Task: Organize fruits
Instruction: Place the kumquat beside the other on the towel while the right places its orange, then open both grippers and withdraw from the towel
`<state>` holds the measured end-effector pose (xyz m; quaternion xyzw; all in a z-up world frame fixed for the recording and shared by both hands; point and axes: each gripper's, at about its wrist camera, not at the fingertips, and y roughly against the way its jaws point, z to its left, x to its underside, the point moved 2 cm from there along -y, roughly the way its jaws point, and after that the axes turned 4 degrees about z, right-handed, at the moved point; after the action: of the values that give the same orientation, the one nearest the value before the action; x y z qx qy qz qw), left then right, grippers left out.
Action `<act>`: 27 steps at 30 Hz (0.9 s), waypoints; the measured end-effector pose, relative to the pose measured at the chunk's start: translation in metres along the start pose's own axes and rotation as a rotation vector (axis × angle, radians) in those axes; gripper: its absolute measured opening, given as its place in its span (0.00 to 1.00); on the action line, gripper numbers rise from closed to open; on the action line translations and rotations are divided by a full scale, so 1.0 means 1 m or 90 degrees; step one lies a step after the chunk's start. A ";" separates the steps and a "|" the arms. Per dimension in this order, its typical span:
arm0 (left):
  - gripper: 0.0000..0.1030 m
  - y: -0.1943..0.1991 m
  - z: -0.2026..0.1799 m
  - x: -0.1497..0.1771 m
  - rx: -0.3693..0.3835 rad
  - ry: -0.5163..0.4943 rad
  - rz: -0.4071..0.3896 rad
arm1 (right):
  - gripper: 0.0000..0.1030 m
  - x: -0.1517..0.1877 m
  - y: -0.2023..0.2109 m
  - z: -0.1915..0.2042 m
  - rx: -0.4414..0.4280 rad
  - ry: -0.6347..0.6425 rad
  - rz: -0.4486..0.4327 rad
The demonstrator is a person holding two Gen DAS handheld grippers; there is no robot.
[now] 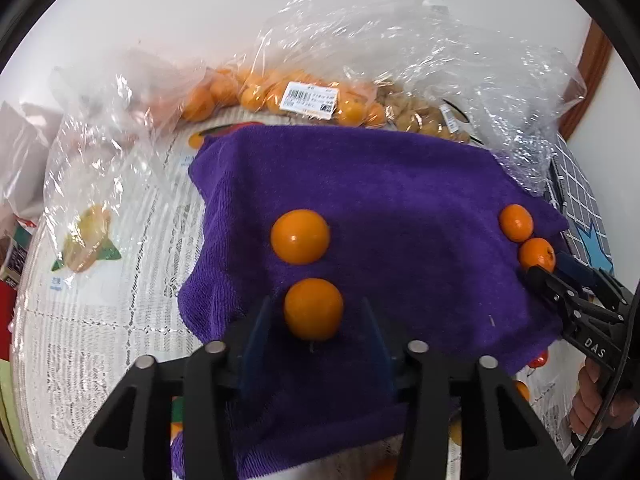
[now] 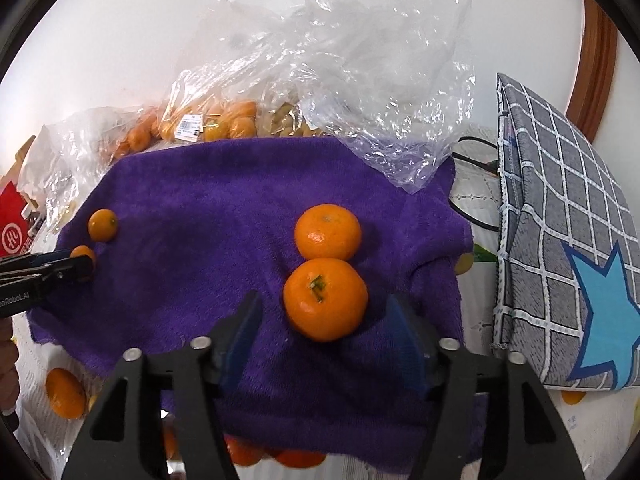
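Note:
A purple towel (image 1: 400, 200) (image 2: 200, 200) is spread on the table. In the left wrist view two small smooth orange fruits lie on it, one farther off (image 1: 300, 236) and one nearer (image 1: 314, 308). My left gripper (image 1: 316, 302) is open around the nearer one, with a gap at each pad. In the right wrist view two mandarins touch each other, the far one (image 2: 327, 232) and the stemmed one (image 2: 325, 300). My right gripper (image 2: 324, 296) is open around the stemmed mandarin without touching it. Each gripper also shows at the edge of the other's view.
Clear plastic bags (image 1: 304, 100) (image 2: 208, 124) of orange fruit and nuts lie behind the towel. A grey checked cushion with a blue star (image 2: 560, 240) stands at the right. Loose oranges (image 2: 66, 392) lie on the printed tablecloth (image 1: 120, 320). A red box (image 2: 12, 232) sits far left.

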<state>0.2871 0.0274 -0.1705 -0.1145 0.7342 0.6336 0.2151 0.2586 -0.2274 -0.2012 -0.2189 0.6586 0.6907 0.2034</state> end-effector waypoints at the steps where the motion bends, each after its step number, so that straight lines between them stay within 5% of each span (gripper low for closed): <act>1: 0.52 0.003 -0.001 0.000 -0.002 -0.001 -0.006 | 0.67 0.001 0.004 0.002 0.004 0.005 -0.004; 16: 0.55 0.067 0.015 0.032 -0.003 0.040 -0.069 | 0.68 0.023 0.082 0.020 0.056 0.000 -0.090; 27: 0.55 0.078 0.025 0.066 0.027 0.069 -0.055 | 0.67 0.054 0.086 0.033 0.008 -0.003 -0.037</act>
<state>0.1988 0.0719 -0.1353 -0.1757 0.7526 0.6007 0.2044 0.1638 -0.1993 -0.1599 -0.2349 0.6558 0.6809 0.2259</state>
